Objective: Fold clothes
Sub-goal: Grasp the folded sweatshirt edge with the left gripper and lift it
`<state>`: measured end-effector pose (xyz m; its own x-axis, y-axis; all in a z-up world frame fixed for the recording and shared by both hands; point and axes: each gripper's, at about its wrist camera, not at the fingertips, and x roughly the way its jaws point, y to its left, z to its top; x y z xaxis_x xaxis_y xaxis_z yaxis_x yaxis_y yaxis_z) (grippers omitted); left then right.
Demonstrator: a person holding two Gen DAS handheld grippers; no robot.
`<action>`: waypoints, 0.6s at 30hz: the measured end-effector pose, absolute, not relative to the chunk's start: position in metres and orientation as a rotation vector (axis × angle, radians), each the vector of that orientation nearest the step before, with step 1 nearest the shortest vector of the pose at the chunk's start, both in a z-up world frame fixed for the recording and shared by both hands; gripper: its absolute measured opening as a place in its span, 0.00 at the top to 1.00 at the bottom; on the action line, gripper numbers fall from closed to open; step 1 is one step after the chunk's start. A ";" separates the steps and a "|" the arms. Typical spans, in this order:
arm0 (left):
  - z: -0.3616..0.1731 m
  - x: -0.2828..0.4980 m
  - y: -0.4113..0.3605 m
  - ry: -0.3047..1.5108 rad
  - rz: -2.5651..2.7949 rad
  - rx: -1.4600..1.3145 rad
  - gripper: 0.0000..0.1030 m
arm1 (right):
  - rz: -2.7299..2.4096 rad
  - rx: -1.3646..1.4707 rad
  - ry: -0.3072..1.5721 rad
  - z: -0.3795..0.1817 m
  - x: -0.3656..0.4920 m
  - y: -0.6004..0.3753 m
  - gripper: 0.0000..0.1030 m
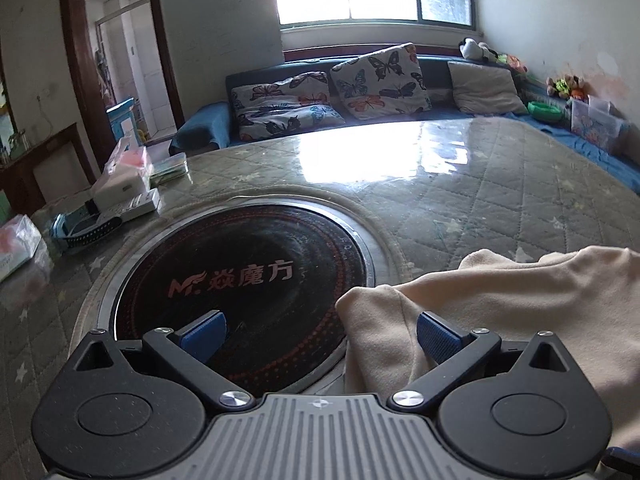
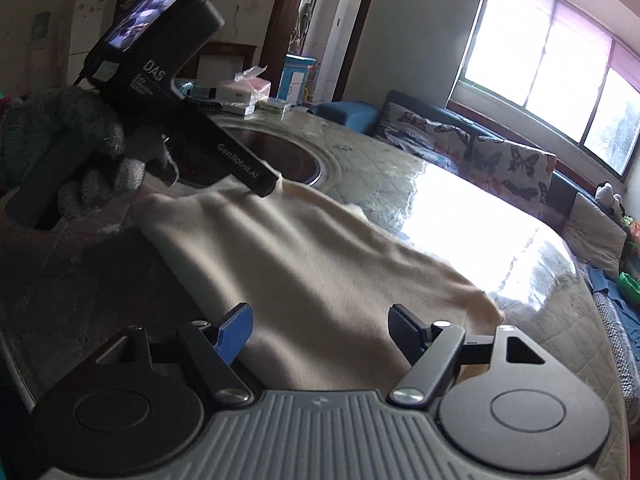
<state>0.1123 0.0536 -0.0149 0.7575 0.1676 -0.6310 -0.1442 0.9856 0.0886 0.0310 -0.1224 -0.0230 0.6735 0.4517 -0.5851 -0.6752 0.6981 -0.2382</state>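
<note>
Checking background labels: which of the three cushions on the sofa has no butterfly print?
The plain cushion, rightmost in the left wrist view; the other two cushions carry butterflies.

- The cream garment (image 1: 500, 300) runs off the right edge of the left wrist view, and its near part is hidden behind the left tool (image 1: 320, 332).
- In the right wrist view, the right tool (image 2: 320, 332) hides the garment's near edge.
- The tip of the other tool's body covers the garment's far corner there.
- The boxes (image 1: 128, 188) at the surface's far left are too blurred to read.
</note>
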 end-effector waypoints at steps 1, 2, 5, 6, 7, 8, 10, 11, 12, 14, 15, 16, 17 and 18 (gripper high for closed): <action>-0.015 0.109 0.057 0.693 0.175 0.023 0.00 | 0.668 -0.459 0.513 -0.020 0.032 -0.121 0.25; -0.015 0.105 0.060 0.695 0.180 0.011 0.00 | 0.678 -0.453 0.506 -0.018 0.033 -0.117 0.25; -0.020 0.095 0.070 0.707 0.200 0.005 0.00 | 0.730 -0.444 0.493 -0.013 0.035 -0.100 0.25; -0.022 0.092 0.073 0.711 0.206 0.006 0.00 | 0.753 -0.447 0.489 -0.012 0.035 -0.093 0.25; -0.025 0.088 0.077 0.715 0.215 0.004 0.00 | 0.776 -0.451 0.485 -0.011 0.034 -0.086 0.25; -0.027 0.085 0.080 0.717 0.221 -0.001 0.00 | 0.798 -0.457 0.481 -0.011 0.033 -0.079 0.25; -0.029 0.080 0.089 0.728 0.231 -0.012 0.00 | 0.841 -0.474 0.474 -0.011 0.030 -0.065 0.25; -0.031 0.078 0.093 0.736 0.234 -0.019 0.00 | 0.860 -0.483 0.475 -0.012 0.029 -0.059 0.26; -0.032 0.076 0.098 0.744 0.241 -0.027 0.00 | 0.879 -0.493 0.476 -0.013 0.028 -0.051 0.28; -0.032 0.072 0.109 0.747 0.256 -0.063 0.00 | 0.911 -0.509 0.479 -0.016 0.026 -0.039 0.31; -0.031 0.070 0.114 0.746 0.260 -0.084 0.00 | 0.923 -0.517 0.481 -0.018 0.025 -0.033 0.33; -0.029 0.069 0.119 0.743 0.260 -0.106 0.00 | 0.932 -0.526 0.483 -0.020 0.025 -0.027 0.34; -0.026 0.067 0.123 0.741 0.258 -0.128 0.00 | 0.941 -0.536 0.485 -0.022 0.024 -0.021 0.38; -0.024 0.065 0.126 0.737 0.250 -0.149 0.00 | 0.950 -0.546 0.488 -0.025 0.023 -0.016 0.42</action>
